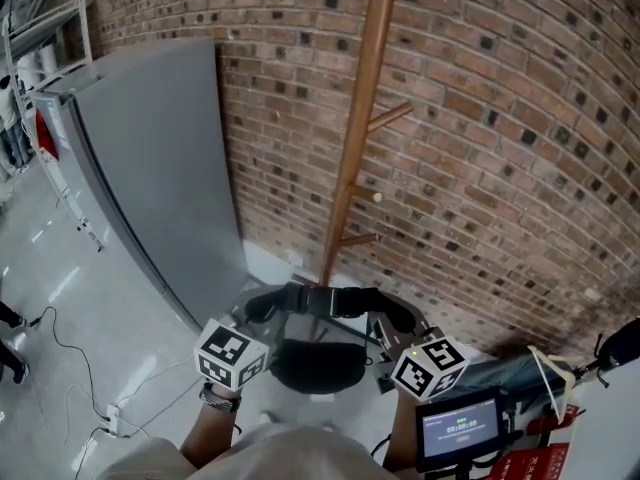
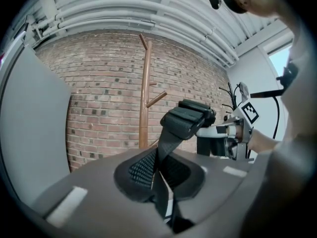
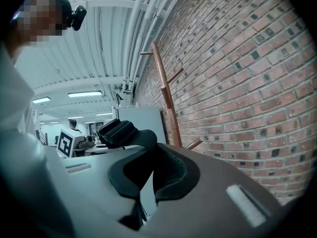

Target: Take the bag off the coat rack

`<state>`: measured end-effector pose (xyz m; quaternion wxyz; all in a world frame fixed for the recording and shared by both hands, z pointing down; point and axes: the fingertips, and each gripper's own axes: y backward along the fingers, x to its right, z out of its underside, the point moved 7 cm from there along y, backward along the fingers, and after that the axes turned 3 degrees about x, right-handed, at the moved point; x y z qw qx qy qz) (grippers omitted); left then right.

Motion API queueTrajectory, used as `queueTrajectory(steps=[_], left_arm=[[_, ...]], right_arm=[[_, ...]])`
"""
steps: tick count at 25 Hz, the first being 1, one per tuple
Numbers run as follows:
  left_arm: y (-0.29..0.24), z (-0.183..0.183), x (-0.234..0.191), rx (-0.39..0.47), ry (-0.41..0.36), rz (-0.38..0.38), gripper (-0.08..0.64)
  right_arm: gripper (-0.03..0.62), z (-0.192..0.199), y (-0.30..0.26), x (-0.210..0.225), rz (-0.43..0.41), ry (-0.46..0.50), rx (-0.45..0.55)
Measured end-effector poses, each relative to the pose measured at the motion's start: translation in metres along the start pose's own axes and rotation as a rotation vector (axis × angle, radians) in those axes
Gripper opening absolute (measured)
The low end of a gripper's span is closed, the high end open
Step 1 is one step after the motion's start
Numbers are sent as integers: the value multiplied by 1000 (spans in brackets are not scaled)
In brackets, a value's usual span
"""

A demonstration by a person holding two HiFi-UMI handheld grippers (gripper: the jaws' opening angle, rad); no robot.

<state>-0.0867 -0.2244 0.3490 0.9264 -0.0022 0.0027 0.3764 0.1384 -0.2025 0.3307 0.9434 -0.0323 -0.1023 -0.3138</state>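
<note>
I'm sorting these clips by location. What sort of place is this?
Probably an office or lab in an industrial-style building: a bare brick wall with a wooden coat rack against it, exposed ceiling pipes, and strip lights overhead.

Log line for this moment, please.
black bag: off wooden coat rack | left gripper: shut on black webbing strap | right gripper: shut on strap

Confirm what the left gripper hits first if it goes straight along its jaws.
Past the strap the left gripper grips, likely the coat rack pole, just left of centre; brick wall behind. Depth unclear.
</note>
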Motion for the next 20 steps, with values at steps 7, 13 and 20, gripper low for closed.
queueTrajectory(steps=[7,13,20], left_arm=[[-1,0,3,0,2,6,4],[0,1,3,-4,10,3,3],[-1,5,1,-13,16,5,3]], right_arm=[[3,-1,4,0,7,8,-5],[3,0,5,-1,16,11,-26],[3,4,2,0,21,0,-49]])
